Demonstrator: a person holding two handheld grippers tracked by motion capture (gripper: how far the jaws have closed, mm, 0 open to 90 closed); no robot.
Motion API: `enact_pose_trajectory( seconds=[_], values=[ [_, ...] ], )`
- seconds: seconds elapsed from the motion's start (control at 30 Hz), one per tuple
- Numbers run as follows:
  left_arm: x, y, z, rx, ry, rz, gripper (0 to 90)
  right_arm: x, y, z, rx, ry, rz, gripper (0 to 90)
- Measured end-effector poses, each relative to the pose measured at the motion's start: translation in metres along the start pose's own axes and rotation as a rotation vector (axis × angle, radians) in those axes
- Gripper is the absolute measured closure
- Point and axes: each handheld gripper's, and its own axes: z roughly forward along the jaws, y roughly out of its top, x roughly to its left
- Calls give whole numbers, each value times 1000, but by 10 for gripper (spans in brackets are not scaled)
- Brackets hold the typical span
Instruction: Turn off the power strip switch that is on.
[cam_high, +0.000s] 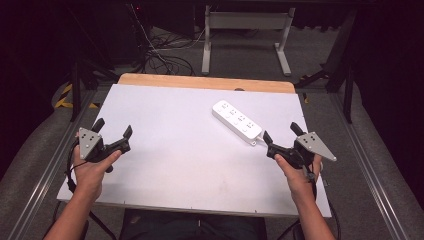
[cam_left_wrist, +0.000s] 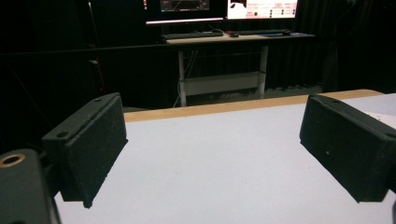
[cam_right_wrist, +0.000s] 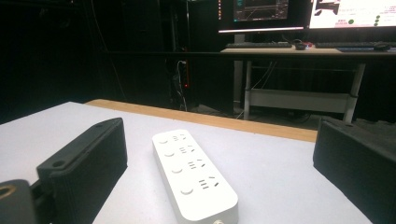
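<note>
In the high view, the left gripper (cam_high: 113, 128) sits at the left of the frame, a little below the middle, held in the person's left hand (cam_high: 90, 167) over the white table top (cam_high: 170, 165); its two black jaws stand wide apart with nothing between them, and its grey three-cornered plate faces up. In the left gripper view the same gripper (cam_left_wrist: 210, 154) shows its jaws at the lower left and lower right corners of the frame, spread wide over bare white table, gripping nothing, with the wooden edge of the table (cam_left_wrist: 219, 106) crossing the middle of the frame behind them. Moving right in the high view, the white power strip (cam_high: 237, 121) lies flat on the table, right of centre and slightly above the middle of the frame, set on a slant from upper left to lower right, its sockets facing up. Its lower right end lies just beside the nearer jaw of the right gripper (cam_high: 281, 133), which is held in the right hand (cam_high: 297, 172) at the right of the frame; whether the jaw touches the strip cannot be told. The jaws are wide open and hold nothing. In the right gripper view the power strip (cam_right_wrist: 194, 175) lies in the lower middle of the frame, between the two spread jaws of the right gripper (cam_right_wrist: 219, 172) and clear of both, running away toward the upper left.
</note>
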Motion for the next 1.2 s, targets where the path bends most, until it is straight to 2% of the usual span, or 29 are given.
enact_pose_trajectory(
  seconds=[0.27, 1.2],
  values=[
    [1, 0, 0, -1, 2, -2, 77, 0, 0, -1, -13, 2, -2, 47],
    [-1, 0, 1, 1, -1, 3, 77, 1, 0, -1, -5, 6, 1, 48]
  ],
)
